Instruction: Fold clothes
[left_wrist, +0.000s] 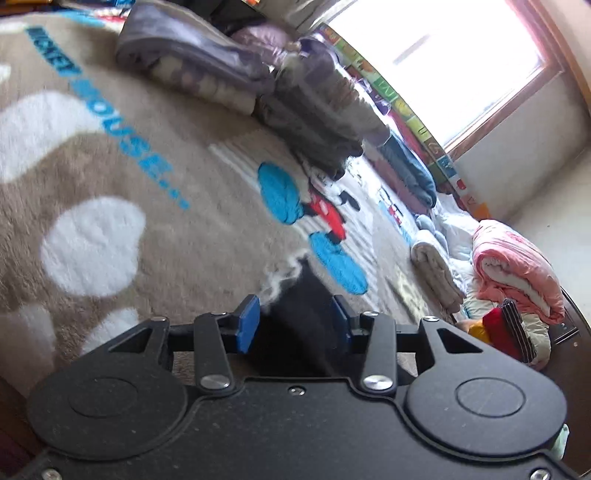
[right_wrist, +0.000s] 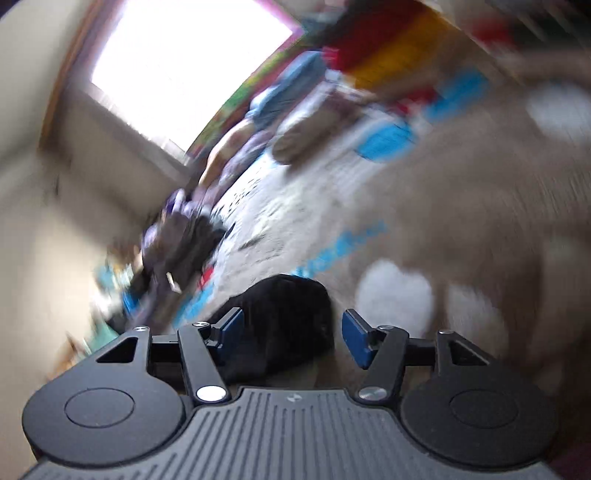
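Looking down on a big tan fleece blanket (left_wrist: 110, 166) with white blobs, blue MICKEY MOUSE lettering and a cartoon mouse in red shorts, spread under pretty much everything. Shows up in the right wrist view too (right_wrist: 461, 206), but smeared by heavy blur there.

Got a bright window (left_wrist: 461, 55) off at the far side, totally blown out, also in the right view (right_wrist: 184, 66).

Then a stack of folded grey and brown clothes (left_wrist: 192, 62) sitting on the far part of the blanket, with a second dark pile (left_wrist: 317, 110) just beside it. Further round, near the wall, a rolled pink quilt (left_wrist: 517, 266) and a folded beige towel (left_wrist: 436, 273) next to it.

Now the actual task piece: a black garment (left_wrist: 295, 325) lying bunched on the blanket, right at the gripper tips, same one in the right view (right_wrist: 280, 317).

Left gripper (left_wrist: 294, 321): jaws parted about halfway, black fabric filling the gap between the blue pads (left_wrist: 246, 321), no visible pinch.

Right gripper (right_wrist: 293, 336): jaws spread wider, garment sitting against the left-hand pad (right_wrist: 231, 328), clear space before the other one. Not gripping anything.
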